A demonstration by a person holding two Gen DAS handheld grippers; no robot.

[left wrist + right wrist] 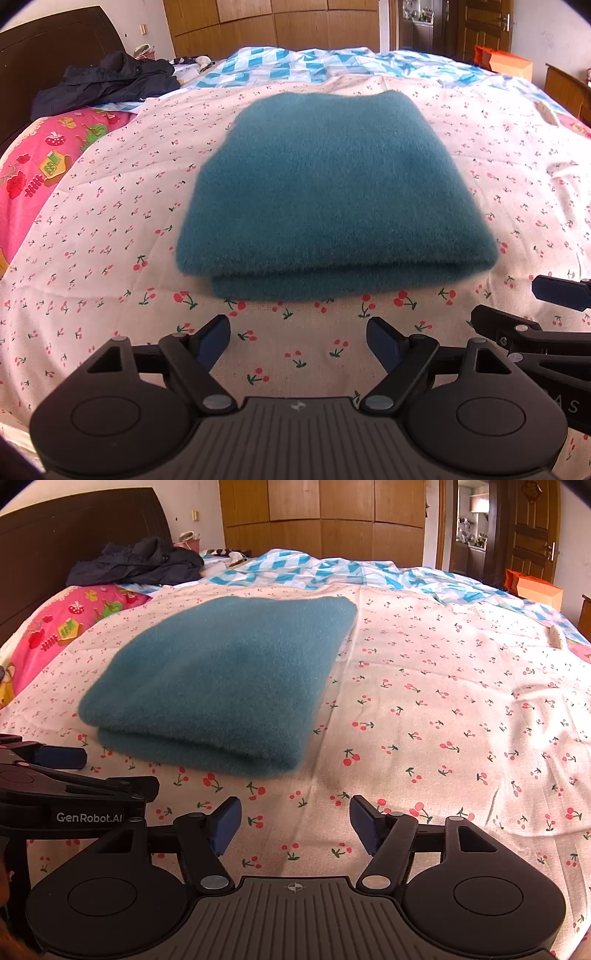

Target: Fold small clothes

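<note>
A teal fuzzy garment (332, 192) lies folded into a thick rectangle on the cherry-print sheet (110, 258); it also shows in the right wrist view (221, 686), left of centre. My left gripper (297, 343) is open and empty, just short of the garment's near folded edge. My right gripper (295, 823) is open and empty, near the garment's near right corner. Each gripper shows at the edge of the other's view: the right one (546, 317), the left one (74, 775).
A dark jacket (107, 79) lies heaped at the far left by the dark headboard (74, 528). A pink cartoon-print cover (33, 177) is at left, a blue checked quilt (314, 62) behind. Wooden wardrobes (325, 517) and an orange bag (532, 585) stand beyond the bed.
</note>
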